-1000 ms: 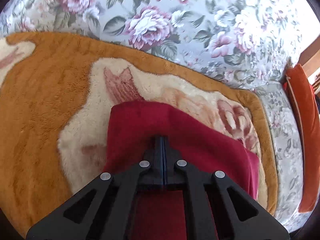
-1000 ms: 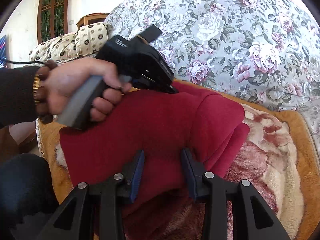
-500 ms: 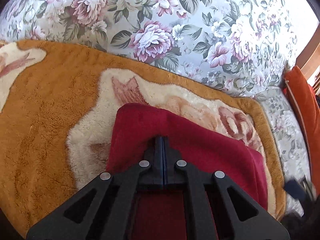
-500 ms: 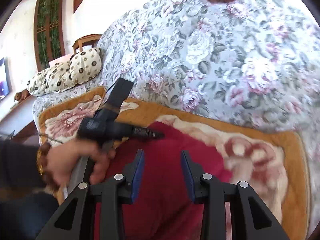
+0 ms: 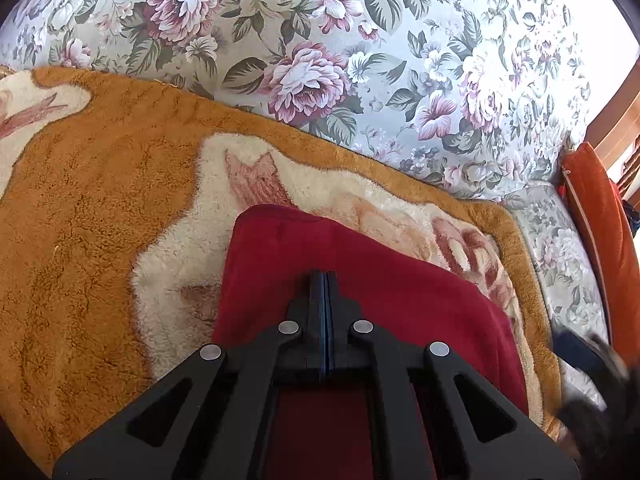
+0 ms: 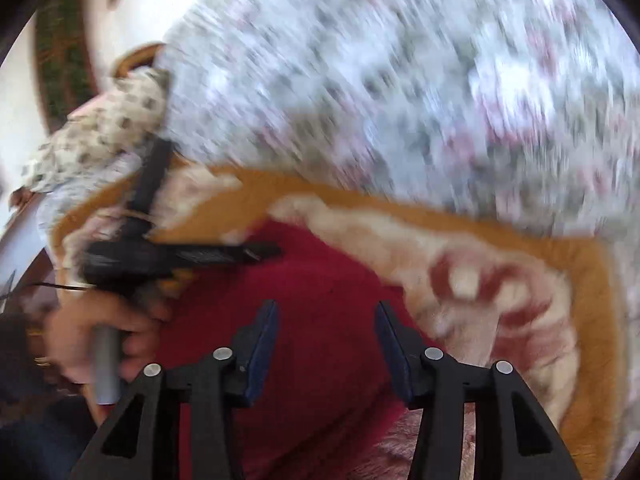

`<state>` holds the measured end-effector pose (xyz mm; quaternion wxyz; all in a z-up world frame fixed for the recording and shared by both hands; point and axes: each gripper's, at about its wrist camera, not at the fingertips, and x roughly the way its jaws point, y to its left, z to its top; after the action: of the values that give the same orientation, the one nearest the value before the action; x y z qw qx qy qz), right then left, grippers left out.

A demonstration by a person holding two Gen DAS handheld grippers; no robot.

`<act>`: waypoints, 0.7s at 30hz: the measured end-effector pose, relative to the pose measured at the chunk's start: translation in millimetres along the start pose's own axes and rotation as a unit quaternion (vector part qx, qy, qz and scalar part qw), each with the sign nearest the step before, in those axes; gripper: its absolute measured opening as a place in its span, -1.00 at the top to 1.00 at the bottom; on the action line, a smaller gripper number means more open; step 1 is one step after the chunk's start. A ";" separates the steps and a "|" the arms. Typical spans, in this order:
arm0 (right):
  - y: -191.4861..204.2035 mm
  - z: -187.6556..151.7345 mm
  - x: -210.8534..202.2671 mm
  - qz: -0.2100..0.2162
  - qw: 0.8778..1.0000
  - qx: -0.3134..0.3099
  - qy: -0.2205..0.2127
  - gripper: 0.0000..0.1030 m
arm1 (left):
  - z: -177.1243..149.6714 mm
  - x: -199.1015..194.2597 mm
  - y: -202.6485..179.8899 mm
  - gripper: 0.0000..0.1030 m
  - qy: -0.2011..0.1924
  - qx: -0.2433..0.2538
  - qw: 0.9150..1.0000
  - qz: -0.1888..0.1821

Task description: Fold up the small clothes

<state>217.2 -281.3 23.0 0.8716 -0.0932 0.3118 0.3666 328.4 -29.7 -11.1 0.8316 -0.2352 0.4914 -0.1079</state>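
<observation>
Red garment [image 5: 360, 276]: lies flat on the plush orange-and-cream blanket [image 5: 92, 208] spread over the floral sofa [image 5: 360, 40]; its rounded far edge sits at 12 o'clock from the left gripper, and it shows as one smooth layer, where a second ago a fold stood bunched on its right side.
Left gripper [image 5: 325, 280]: jaws together, blue pads pressed flat to each other above the red cloth; whether any fabric is pinched between them cannot be told. Its view is nearly the same as a second ago, tipped a little further up the sofa back.
Right gripper [image 6: 326, 312]: jaws apart with nothing between them, hovering over the garment's near part; gap wider than half a second ago. Its picture is smeared by motion.
Left hand [image 6: 92, 336]: at 9 o'clock in the right wrist view, wrapped round the grey handle, the left gripper pointing toward 3 o'clock over the garment edge.
Orange cushion [image 5: 600, 240]: at 3 o'clock in the left view, beside the sofa arm.
Spotted pillow [image 6: 104, 136]: at 10 o'clock in the right view, blurred.
</observation>
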 end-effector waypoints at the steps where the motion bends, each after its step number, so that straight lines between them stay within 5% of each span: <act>1: 18.5 -5.3 -13.1 0.029 0.999 -0.028 -0.005 0.06 | 0.0 -0.1 0.0 0.96 0.000 0.000 1.000 0.000; 4: 52.9 -38.6 -16.9 0.051 0.992 -0.105 0.039 0.06 | 0.2 -0.1 -0.1 0.96 0.000 0.000 1.000 0.000; 6: 53.8 -76.0 0.1 0.012 0.984 -0.147 0.097 0.06 | 0.4 0.2 -0.2 0.96 0.001 0.003 1.000 0.002; 8: 47.0 -89.7 -4.3 0.008 0.988 -0.139 0.061 0.06 | 0.6 -0.4 -2.5 0.96 0.002 0.006 1.000 0.008; 10: 36.1 -85.2 -3.6 0.011 0.994 -0.082 0.072 0.07 | 2.2 -0.8 -3.3 0.96 0.006 0.004 1.000 0.008; 13: 51.3 -72.4 -9.8 -0.022 0.993 -0.091 0.076 0.09 | 8.5 -3.5 -5.2 0.97 0.029 -0.002 1.000 0.007; 17: 82.9 -48.9 -52.4 -0.029 0.996 -0.088 -0.006 0.09 | 11.9 -43.1 -15.9 0.90 0.011 0.018 1.000 -0.013; 19: 94.8 -42.5 -54.2 -0.019 0.997 -0.078 -0.021 0.09 | 3.4 -71.3 -22.7 0.46 -0.015 0.038 0.999 -0.027; 21: 103.8 -48.2 -36.5 -0.003 0.998 -0.068 0.005 0.09 | -15.5 -92.8 -28.1 0.35 -0.016 0.050 0.997 -0.054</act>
<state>102.4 -247.3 14.2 0.8628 -0.1548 0.2900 0.3840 270.6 -20.3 67.8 0.8429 -0.2213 0.4589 -0.1732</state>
